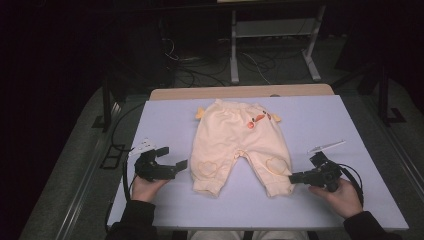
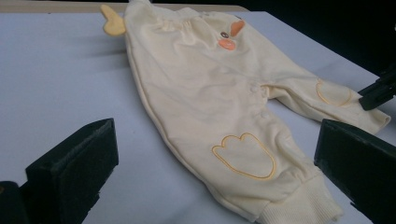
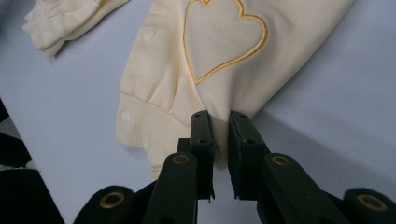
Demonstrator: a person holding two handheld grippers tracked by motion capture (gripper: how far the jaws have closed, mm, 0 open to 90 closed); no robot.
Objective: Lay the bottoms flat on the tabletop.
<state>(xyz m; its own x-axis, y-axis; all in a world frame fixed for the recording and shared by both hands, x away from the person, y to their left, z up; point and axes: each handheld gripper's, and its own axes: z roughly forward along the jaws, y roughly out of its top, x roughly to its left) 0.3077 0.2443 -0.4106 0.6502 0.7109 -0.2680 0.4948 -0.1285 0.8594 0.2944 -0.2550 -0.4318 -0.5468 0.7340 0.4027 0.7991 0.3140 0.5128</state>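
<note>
Pale yellow baby trousers (image 1: 235, 145) lie flat on the lavender table (image 1: 325, 125), waist away from me, with an orange patch near the waistband. My left gripper (image 1: 173, 157) rests beside the left leg, open; in the left gripper view its jaws stand wide apart around the left leg's cuff and paw outline (image 2: 245, 156) without touching the trousers (image 2: 205, 93). My right gripper (image 1: 292, 177) is at the right leg's outer edge. In the right gripper view it (image 3: 219, 116) is shut on a fold of the trousers (image 3: 224, 46) just below the embroidered heart (image 3: 224, 44), beside the cuff.
A wooden strip (image 1: 240, 92) borders the table's far edge. Behind it stand a white metal frame (image 1: 234, 55) and loose cables (image 1: 200, 70) on the dark floor. Bare tabletop lies to the left and right of the trousers.
</note>
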